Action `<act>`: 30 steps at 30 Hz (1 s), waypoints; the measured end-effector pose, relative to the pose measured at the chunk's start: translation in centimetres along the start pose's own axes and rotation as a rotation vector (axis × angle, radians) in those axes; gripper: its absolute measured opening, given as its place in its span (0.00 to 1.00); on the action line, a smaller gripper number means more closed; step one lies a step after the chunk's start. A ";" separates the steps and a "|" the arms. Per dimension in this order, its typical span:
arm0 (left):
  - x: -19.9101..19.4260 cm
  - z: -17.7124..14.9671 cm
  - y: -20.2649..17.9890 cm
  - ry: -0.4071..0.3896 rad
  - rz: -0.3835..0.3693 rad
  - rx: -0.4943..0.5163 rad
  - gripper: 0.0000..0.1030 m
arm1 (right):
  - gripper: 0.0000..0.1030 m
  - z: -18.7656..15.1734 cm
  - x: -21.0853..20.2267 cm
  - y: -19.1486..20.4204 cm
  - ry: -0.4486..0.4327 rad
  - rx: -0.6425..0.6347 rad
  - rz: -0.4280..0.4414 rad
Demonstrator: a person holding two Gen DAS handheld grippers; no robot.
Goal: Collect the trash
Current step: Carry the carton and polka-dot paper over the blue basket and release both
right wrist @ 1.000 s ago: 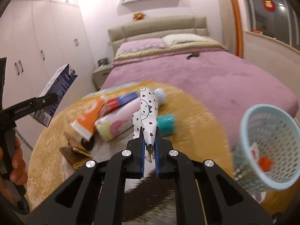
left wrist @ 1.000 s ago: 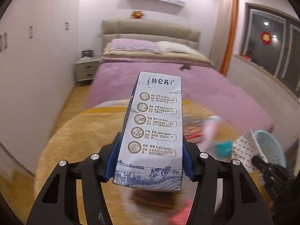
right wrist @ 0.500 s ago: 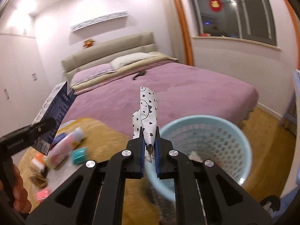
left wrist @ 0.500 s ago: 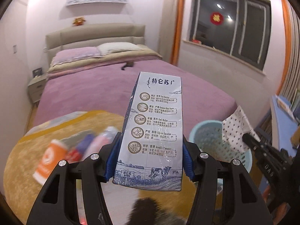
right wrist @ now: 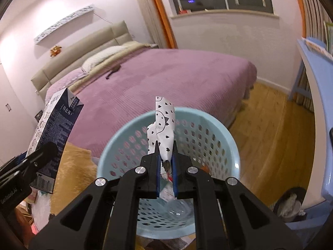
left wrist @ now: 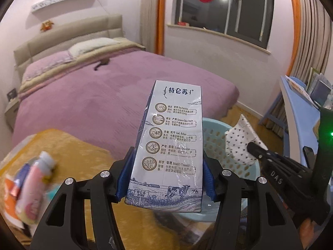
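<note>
**Nearly at the basket: both hands loaded, both drops still to make**

Now, working from left to right, your left gripper stood part open, its blue pads pressed flat on the two sides of the milk carton, which stood upright between them. To do this step well, you needed that carton right over the mouth of the pale blue laundry-style basket before you let go; in the left wrist view the carton hid much of the rim, so I judged it near the basket but not clearly above the opening. A tall carton dropped on the rim could tip out onto the yellow rug, where a pink bottle and other tubes waited.

Your right gripper was closed nearly tight on the heart-print paper wrapper, pinching its lower end, the rest standing up loose. It hung over the open basket, so that piece looked ready to release first; you wanted the jaws opened fully, since thin paper could cling to a pad.
</note>
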State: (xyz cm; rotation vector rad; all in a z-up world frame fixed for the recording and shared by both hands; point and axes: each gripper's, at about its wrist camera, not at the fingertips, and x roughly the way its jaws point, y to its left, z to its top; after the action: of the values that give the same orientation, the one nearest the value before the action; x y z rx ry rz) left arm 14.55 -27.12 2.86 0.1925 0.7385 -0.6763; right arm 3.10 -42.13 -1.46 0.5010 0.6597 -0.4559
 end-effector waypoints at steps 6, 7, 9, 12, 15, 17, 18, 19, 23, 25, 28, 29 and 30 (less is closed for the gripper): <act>2.5 -0.6 -0.9 0.048 -0.019 0.000 0.53 | 0.07 -0.7 1.3 -0.9 0.025 0.008 -0.016; 2.9 -0.7 -1.0 0.048 -0.023 0.006 0.52 | 0.07 -0.9 1.5 -0.8 0.030 0.010 -0.016; 3.4 -0.4 -1.5 0.048 -0.025 0.017 0.59 | 0.08 -1.1 2.1 -0.9 0.045 0.009 -0.016; 3.7 -0.7 -1.5 0.041 -0.005 0.023 0.73 | 0.11 -1.2 3.0 -1.1 0.069 0.006 -0.015; 4.0 -1.0 -0.7 0.059 -0.037 -0.011 0.74 | 0.11 -1.4 3.7 -1.5 0.085 0.004 -0.012; 3.8 -1.2 0.0 0.057 -0.050 -0.035 0.74 | 0.15 -1.4 4.0 -1.7 0.092 0.002 -0.008; 3.7 -1.3 -0.1 0.055 -0.056 -0.043 0.74 | 0.18 -1.4 4.1 -1.9 0.094 -0.001 -0.008; 3.6 -1.4 0.3 0.053 -0.064 -0.057 0.74 | 0.24 -1.5 4.1 -1.9 0.093 -0.004 -0.010; 2.5 -1.8 1.1 0.037 -0.092 -0.094 0.75 | 0.44 -1.6 4.0 -2.5 0.079 -0.003 -0.017; 1.8 -1.9 1.5 0.026 -0.099 -0.101 0.76 | 0.44 -1.7 4.0 -2.4 0.081 0.001 -0.011; 0.8 -2.0 1.7 0.012 -0.103 -0.103 0.79 | 0.45 -1.8 4.2 -2.4 0.089 0.008 0.007; 0.3 -2.0 1.8 0.006 -0.103 -0.101 0.79 | 0.45 -1.9 4.3 -2.2 0.091 0.010 0.012; 0.1 -2.0 1.8 0.001 -0.103 -0.101 0.79 | 0.45 -2.0 4.4 -2.0 0.095 0.009 0.023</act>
State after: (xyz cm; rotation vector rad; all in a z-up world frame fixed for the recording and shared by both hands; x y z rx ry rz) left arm 14.61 -24.98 1.25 0.0626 0.7856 -0.7352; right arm 4.19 -43.55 -6.36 0.5408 0.7430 -0.4157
